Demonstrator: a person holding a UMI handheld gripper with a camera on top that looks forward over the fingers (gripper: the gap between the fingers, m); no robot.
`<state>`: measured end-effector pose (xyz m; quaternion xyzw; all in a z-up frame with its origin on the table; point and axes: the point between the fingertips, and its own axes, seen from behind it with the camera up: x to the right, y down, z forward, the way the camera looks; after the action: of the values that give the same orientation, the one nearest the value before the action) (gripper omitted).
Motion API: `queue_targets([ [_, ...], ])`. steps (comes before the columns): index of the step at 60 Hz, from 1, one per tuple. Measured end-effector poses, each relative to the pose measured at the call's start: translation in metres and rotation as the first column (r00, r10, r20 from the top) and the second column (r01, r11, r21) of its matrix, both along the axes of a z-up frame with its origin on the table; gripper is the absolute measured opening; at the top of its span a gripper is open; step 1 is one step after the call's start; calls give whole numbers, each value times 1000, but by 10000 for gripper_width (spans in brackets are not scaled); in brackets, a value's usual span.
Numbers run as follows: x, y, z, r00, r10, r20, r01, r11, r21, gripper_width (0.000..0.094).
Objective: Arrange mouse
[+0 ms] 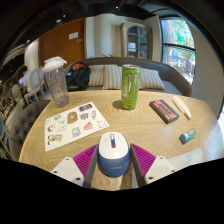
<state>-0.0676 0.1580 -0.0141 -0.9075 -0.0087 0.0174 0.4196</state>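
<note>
The gripper (113,166) grasped the mouse (113,153) near the table (140,125) edge; bare wood lay ahead.

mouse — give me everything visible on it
The mouse is white on top with a blue-grey lower front, smooth and plastic-looking. A thin seam runs down its middle; no cable shows. It sits level between the gripper fingers, whose pink pads lie close at both sides, at the near edge of the wooden table. Whether the pads press it cannot be told.

tongs (113,168) | two pale white fingers (68,170) | magenta pads (85,158) on inner faces
</note>
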Motion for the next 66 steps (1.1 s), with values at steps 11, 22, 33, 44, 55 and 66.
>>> queue_targets([
  [11, 0, 2, 0, 999, -32, 7, 32, 999, 17, 565],
  [22, 1, -3, 3, 999, -49, 0, 49, 998, 27, 441],
  [33, -13, -38, 109, 999, 25, -32, -16, 972, 234, 429],
  [44, 76, -98, 202, 995, -53, 80, 16, 914, 405, 426],
  [55, 163, -129, 119, 983, -162, 88, 135, 959, 248, 424],
  [66, 177, -143, 26, 989, -123, 79, 116, 989, 89, 426],
])
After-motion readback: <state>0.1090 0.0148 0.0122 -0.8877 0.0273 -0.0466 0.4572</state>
